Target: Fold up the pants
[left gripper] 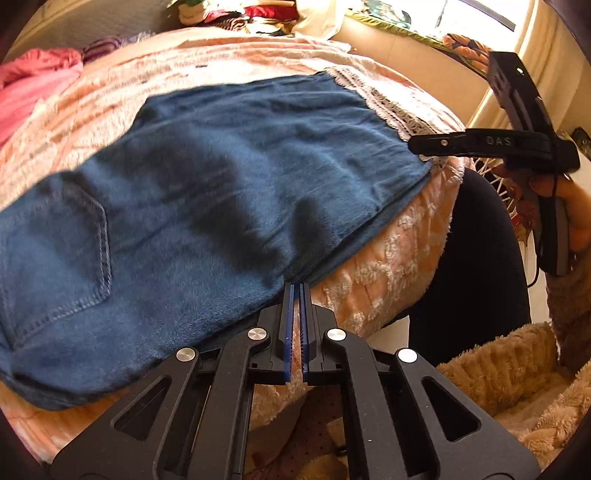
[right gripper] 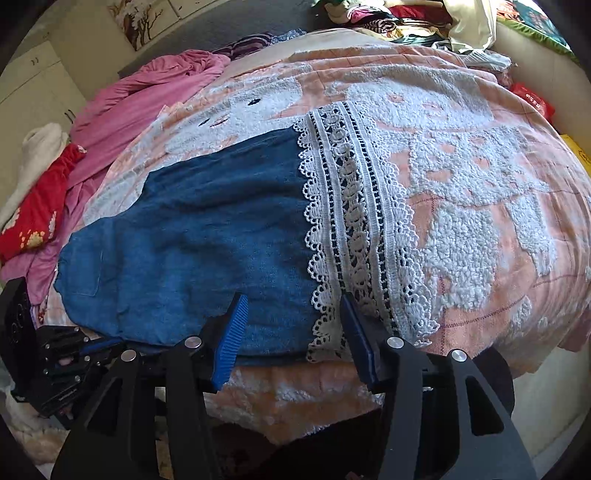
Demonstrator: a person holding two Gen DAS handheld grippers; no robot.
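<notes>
- The left gripper [left gripper: 295, 291] has its jaws pressed together with nothing between them, tips at the near edge of the pants [left gripper: 207, 184].
- The right gripper [right gripper: 291, 317] has its jaws spread, empty, poised over the pants' near edge where the denim meets the lace trim [right gripper: 354, 221].
- Beyond both jaws the pants lie flat across the bed, on a pink blanket [right gripper: 480, 206], back pocket [left gripper: 62, 251] left of the left jaws.
- Farther out, a pink garment [right gripper: 147, 92] and a clothes pile [right gripper: 388, 18] sit past the blanket.
</notes>
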